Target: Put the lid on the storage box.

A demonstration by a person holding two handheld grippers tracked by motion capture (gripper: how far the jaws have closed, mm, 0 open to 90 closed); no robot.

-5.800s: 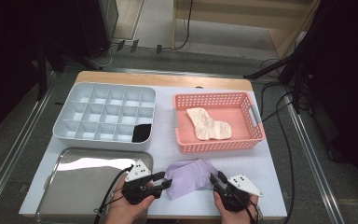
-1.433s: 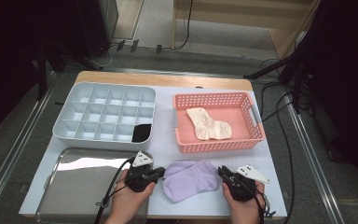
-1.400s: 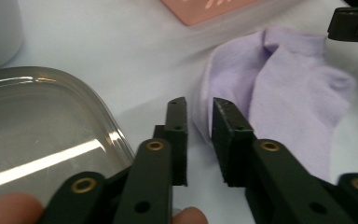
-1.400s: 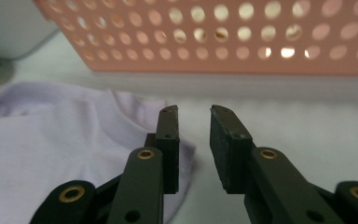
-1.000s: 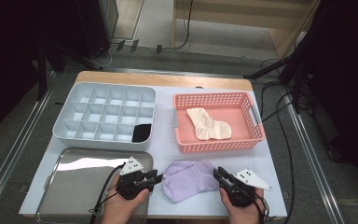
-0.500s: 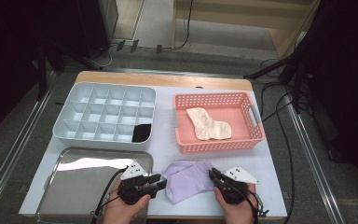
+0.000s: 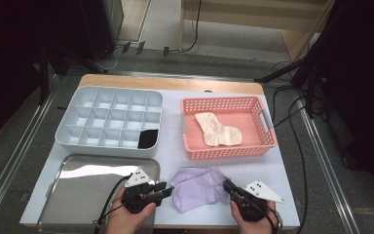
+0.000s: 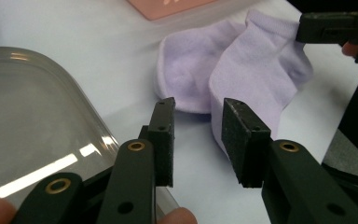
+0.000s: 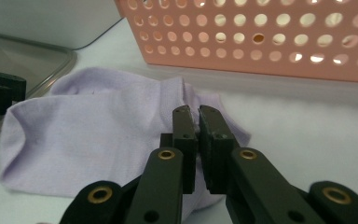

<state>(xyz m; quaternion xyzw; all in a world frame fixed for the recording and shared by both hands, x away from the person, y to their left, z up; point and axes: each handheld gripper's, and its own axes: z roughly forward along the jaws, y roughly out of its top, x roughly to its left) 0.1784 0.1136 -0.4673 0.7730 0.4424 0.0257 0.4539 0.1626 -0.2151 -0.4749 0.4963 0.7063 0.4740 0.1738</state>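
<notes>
A light purple sock (image 7: 197, 187) lies folded on the white table near its front edge. My right gripper (image 7: 228, 185) is at the sock's right end, and in the right gripper view its jaws (image 9: 192, 112) are shut on a fold of the purple sock (image 9: 88, 130). My left gripper (image 7: 164, 189) is just left of the sock. Its jaws (image 8: 198, 105) have just been closing a little but stand open with nothing between them, a short way from the sock (image 8: 242, 70). The right gripper (image 8: 335, 25) shows at the sock's far end in the left gripper view.
A pink perforated basket (image 7: 268, 141) behind the sock holds a cream sock (image 7: 219, 129). A grey compartment tray (image 7: 109, 117) at the back left has a black item (image 7: 148, 139) in one cell. A shiny metal tray (image 7: 78, 195) lies under the left hand.
My right gripper has moved left onto the purple sock's right end and its jaws have shut on the fabric. The left gripper has stayed where it was.
</notes>
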